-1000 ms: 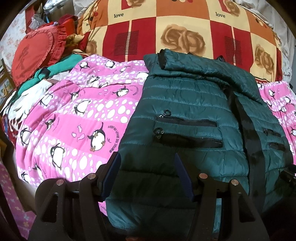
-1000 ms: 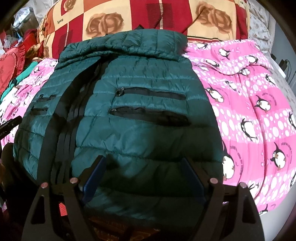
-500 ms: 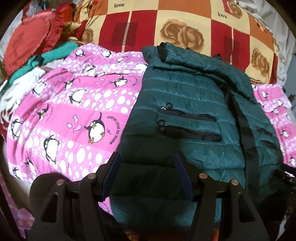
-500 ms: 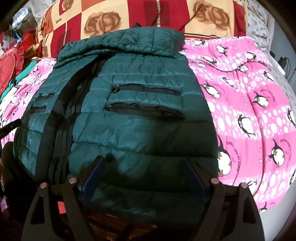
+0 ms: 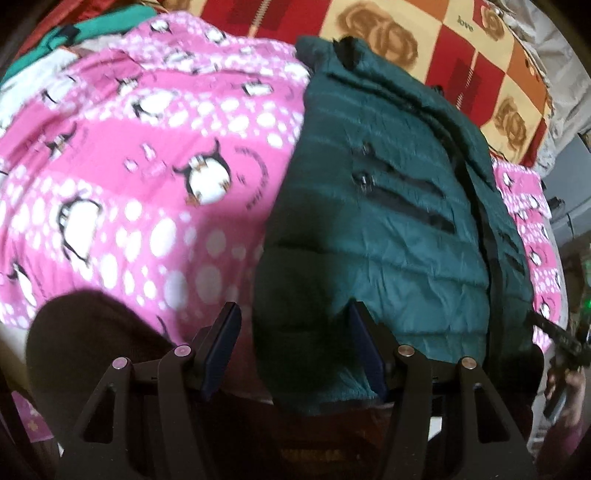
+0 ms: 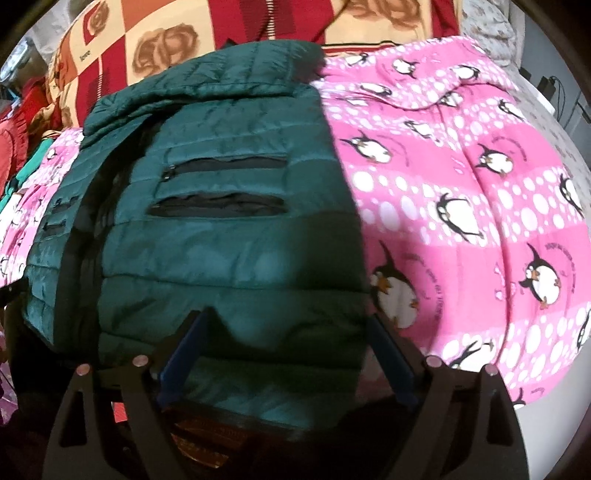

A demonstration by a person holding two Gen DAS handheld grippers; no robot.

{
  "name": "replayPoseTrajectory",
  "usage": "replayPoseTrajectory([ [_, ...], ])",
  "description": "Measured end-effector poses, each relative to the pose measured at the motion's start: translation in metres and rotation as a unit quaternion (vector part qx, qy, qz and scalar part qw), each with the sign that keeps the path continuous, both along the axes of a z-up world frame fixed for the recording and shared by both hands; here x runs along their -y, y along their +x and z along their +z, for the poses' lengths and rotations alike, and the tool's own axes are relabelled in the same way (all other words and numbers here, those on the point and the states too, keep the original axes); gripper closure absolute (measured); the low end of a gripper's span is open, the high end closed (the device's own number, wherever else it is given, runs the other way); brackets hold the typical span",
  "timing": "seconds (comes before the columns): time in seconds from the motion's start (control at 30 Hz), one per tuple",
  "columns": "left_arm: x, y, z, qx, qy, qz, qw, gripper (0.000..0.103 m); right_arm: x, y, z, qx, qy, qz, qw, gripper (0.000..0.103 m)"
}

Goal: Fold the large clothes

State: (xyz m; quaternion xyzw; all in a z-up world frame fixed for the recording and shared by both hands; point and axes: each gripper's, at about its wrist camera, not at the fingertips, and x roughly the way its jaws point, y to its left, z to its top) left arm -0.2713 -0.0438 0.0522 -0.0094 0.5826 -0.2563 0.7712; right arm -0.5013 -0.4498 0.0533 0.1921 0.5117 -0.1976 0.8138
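The green puffer jacket (image 6: 229, 236) lies on the penguin blanket (image 6: 461, 206), its hem at six o'clock between both grippers' jaws: left gripper (image 5: 291, 332) moderately apart, right gripper (image 6: 284, 332) wide, just been opening, neither pinching it.

Dark green quilted jacket (image 6: 229, 236); pink blanket (image 6: 461, 206), white-dotted, with penguins; red-and-cream checked quilt (image 5: 461, 48)

The word "love" is printed in small dark letters on a cream square of the checked quilt (image 5: 463, 22), behind the jacket (image 5: 388, 221). In the right wrist view the same word shows on the quilt's cream square at its left end. Curved lettering beside the penguins on the pink blanket (image 6: 480, 221) is too blurred to read.
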Motion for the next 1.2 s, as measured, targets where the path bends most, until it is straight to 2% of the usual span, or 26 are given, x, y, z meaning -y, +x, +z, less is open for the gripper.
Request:
replayPoseTrajectory([
  [0.07, 0.003, -0.002, -0.007, -0.007, 0.003, -0.007, 1.0000, 0.067, 0.008, -0.004, -0.002, 0.001, 0.010, -0.009, 1.000, 0.011],
  [0.23, 0.010, -0.001, -0.020, -0.020, 0.003, 0.001, 0.9998, 0.056, 0.021, -0.006, -0.020, -0.004, 0.059, -0.018, 0.998, 0.008],
  [0.37, 0.014, 0.000, -0.021, -0.019, 0.011, 0.001, 0.9998, 0.054, 0.016, -0.002, -0.027, 0.007, 0.098, -0.002, 0.995, 0.008],
  [0.5, 0.011, -0.003, -0.021, -0.014, 0.008, 0.007, 0.9999, 0.054, 0.007, 0.000, -0.032, 0.007, 0.111, 0.011, 0.994, 0.008],
  [0.57, 0.008, -0.002, -0.020, -0.019, -0.004, 0.009, 0.9998, 0.070, 0.004, -0.003, -0.031, 0.013, 0.116, 0.013, 0.993, 0.009],
  [0.63, 0.011, -0.004, -0.015, -0.021, -0.012, 0.001, 0.9997, 0.098, 0.000, -0.003, -0.026, 0.019, 0.110, 0.030, 0.993, 0.027],
  [0.67, 0.014, -0.005, -0.008, -0.007, -0.006, -0.007, 0.9999, 0.103, -0.005, -0.002, -0.019, 0.021, 0.091, 0.046, 0.995, 0.047],
  [0.7, 0.015, -0.007, 0.000, 0.008, -0.001, -0.012, 0.9999, 0.103, -0.007, -0.002, -0.013, 0.027, 0.076, 0.051, 0.995, 0.069],
  [0.77, 0.017, -0.008, 0.017, 0.030, -0.008, -0.018, 0.9994, 0.103, -0.010, -0.002, 0.004, 0.053, 0.056, 0.052, 0.996, 0.081],
  [0.87, 0.020, -0.002, 0.047, 0.065, -0.036, -0.014, 0.9971, 0.103, -0.008, 0.002, 0.031, 0.099, 0.042, 0.054, 0.993, 0.083],
  [1.0, 0.025, 0.014, 0.087, 0.116, -0.063, -0.004, 0.9912, 0.103, 0.002, 0.019, 0.060, 0.136, 0.021, 0.056, 0.989, 0.083],
  [1.2, 0.046, 0.045, 0.113, 0.157, -0.068, 0.017, 0.9851, 0.103, 0.030, 0.048, 0.092, 0.185, -0.008, 0.032, 0.982, 0.083],
])
